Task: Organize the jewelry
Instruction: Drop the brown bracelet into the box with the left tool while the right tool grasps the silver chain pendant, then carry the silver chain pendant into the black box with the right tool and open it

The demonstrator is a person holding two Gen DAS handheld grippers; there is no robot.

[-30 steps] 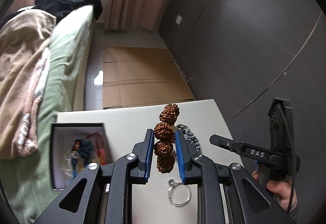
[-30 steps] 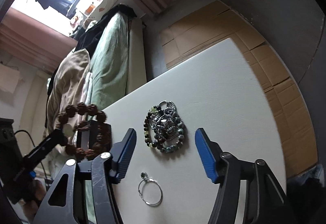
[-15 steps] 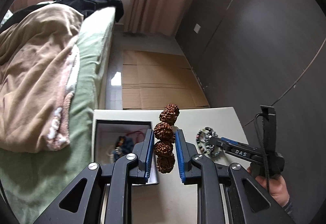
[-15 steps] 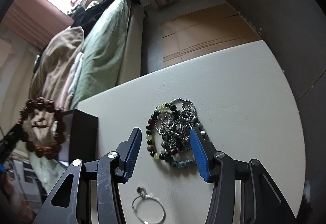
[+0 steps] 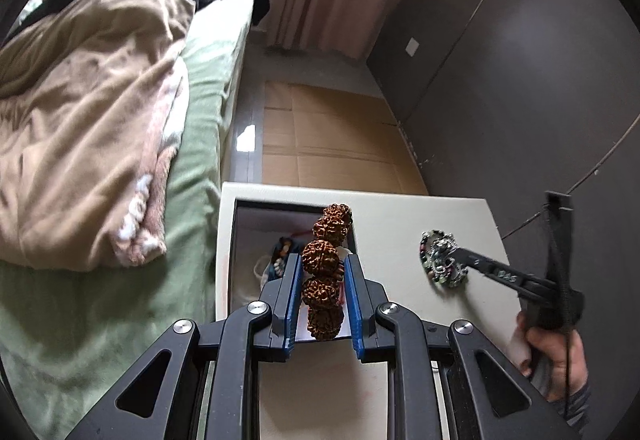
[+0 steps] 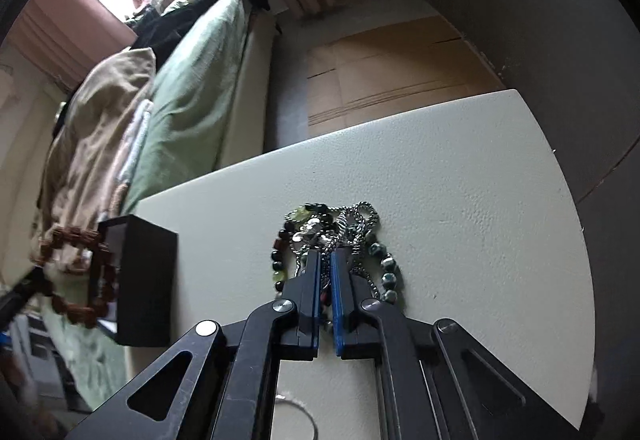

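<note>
Left tongs [image 5: 323,272] pinching brown bead bracelet [image 5: 325,268] above open black box [image 5: 240,240], right tongs [image 6: 327,260] just closed, pinching the jewelry tangle [image 6: 340,236] on the white surface [image 6: 460,199]

A brown, knobbly seed-bead bracelet [image 5: 323,272] hangs upright between the left gripper's [image 5: 323,280] pads, above an open black box [image 5: 240,240]. A tangled heap of bead bracelets and silver chains [image 6: 340,240] lies at the right gripper's [image 6: 326,268] tips.

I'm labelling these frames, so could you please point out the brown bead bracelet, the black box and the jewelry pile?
Brown bead bracelet [image 5: 322,258], left wrist view, bead between the pads.
Black box [image 6: 146,280], right wrist view, dark outer wall.
Jewelry pile [image 6: 360,217], right wrist view, silver chain at its top.
</note>
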